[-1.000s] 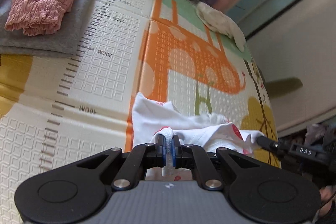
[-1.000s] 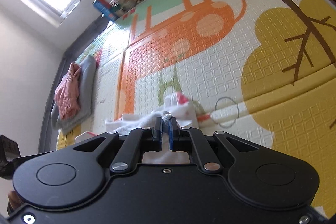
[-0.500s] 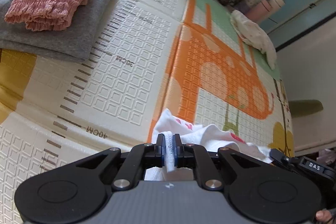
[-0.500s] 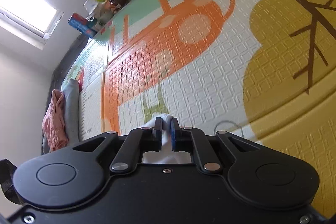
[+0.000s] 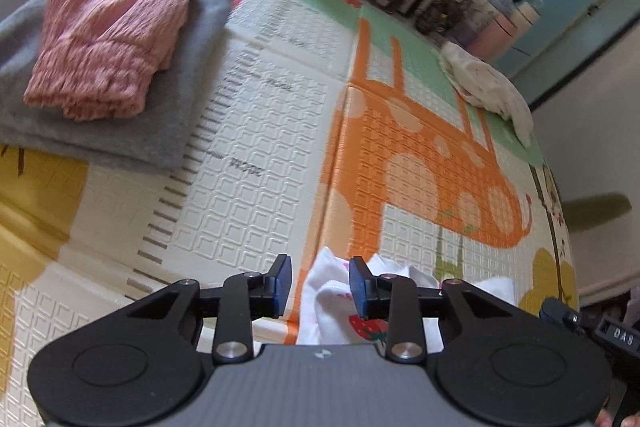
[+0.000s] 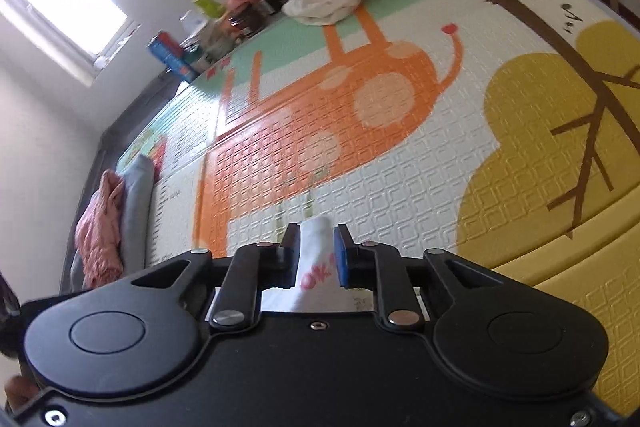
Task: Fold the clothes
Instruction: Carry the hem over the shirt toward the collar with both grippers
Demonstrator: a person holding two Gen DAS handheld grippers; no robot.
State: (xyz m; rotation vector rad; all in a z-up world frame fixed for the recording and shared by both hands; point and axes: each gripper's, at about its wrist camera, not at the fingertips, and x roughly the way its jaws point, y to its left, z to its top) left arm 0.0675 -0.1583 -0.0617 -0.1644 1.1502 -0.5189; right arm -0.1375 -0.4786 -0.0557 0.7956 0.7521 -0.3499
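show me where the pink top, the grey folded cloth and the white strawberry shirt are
pink top (image 5: 116, 39), left wrist view, middle of its crinkled fabric
grey folded cloth (image 5: 176, 115), left wrist view, bare right part
white strawberry shirt (image 5: 332, 301), left wrist view, bunched fold between the fingers

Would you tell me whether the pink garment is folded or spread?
Folded: the pink garment lies doubled in layers atop the grey cloth.
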